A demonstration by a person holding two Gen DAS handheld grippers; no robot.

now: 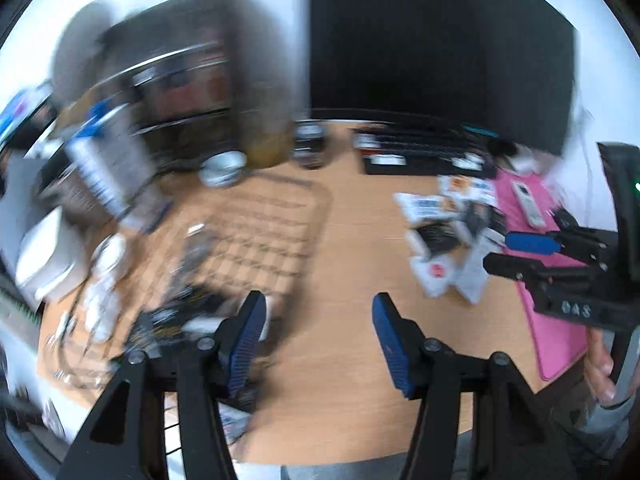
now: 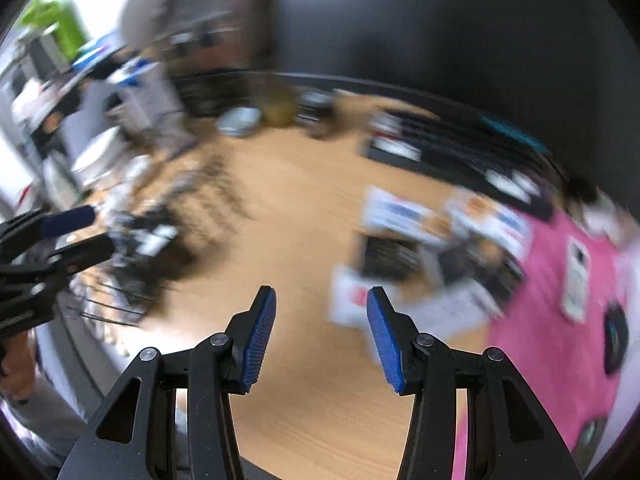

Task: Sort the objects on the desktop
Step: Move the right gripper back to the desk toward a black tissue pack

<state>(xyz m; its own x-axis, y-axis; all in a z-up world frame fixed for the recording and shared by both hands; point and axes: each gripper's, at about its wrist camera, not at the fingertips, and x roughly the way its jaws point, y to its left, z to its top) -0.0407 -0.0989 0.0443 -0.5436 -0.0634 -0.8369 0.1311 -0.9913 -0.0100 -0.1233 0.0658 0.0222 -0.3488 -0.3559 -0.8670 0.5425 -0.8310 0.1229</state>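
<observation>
Both grippers, left gripper (image 1: 318, 336) and right gripper (image 2: 321, 334), hang with fingers apart and empty above the desk (image 1: 344, 248). The heap of packets (image 1: 448, 232) lies beside the pink mat (image 1: 556, 320); a hasty reach could scatter them.

The left gripper (image 1: 318, 308) hangs over bare wooden desk (image 1: 344, 240), jaws apart with nothing between them; a wire basket (image 1: 256, 228) lies to its left, blurred. A heap of small packets (image 1: 448, 232) sits right, beside a pink mat (image 1: 556, 320); the right gripper (image 1: 496, 250) reaches in above it.
</observation>
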